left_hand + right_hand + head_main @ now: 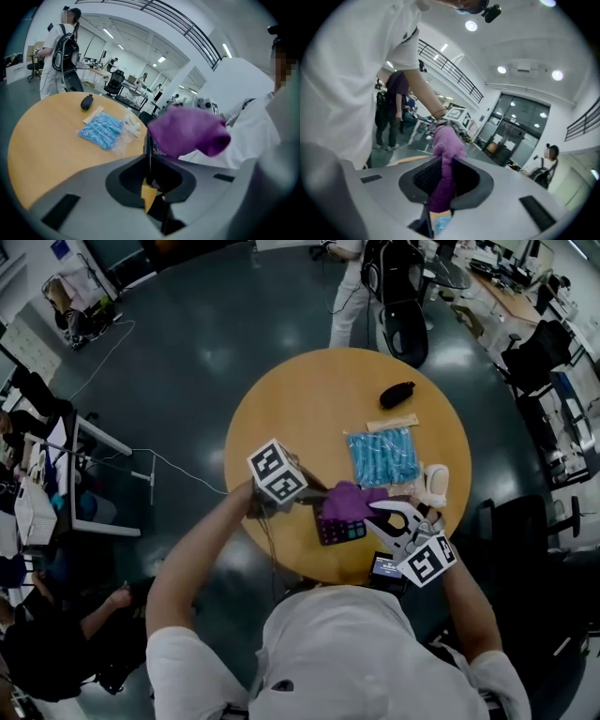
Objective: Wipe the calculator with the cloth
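In the head view a dark calculator (pixel 339 530) is held up over the near edge of the round wooden table (pixel 291 418). My left gripper (pixel 314 503) is shut on its left edge. In the left gripper view the calculator (pixel 149 149) stands edge-on between the jaws of my left gripper (pixel 150 176). A purple cloth (pixel 351 502) lies bunched on the calculator's top, and my right gripper (pixel 377 513) comes in from the right, shut on it. In the right gripper view the cloth (pixel 443 173) runs up through the jaws of my right gripper (pixel 440 187) and hides the calculator.
A blue packet (pixel 382 456), a thin wooden strip (pixel 392 422), a black oval object (pixel 397 393) and a white object (pixel 435 486) lie on the table's right half. A phone (pixel 385 566) sits at the near edge. A person (pixel 352 287) stands beyond the table.
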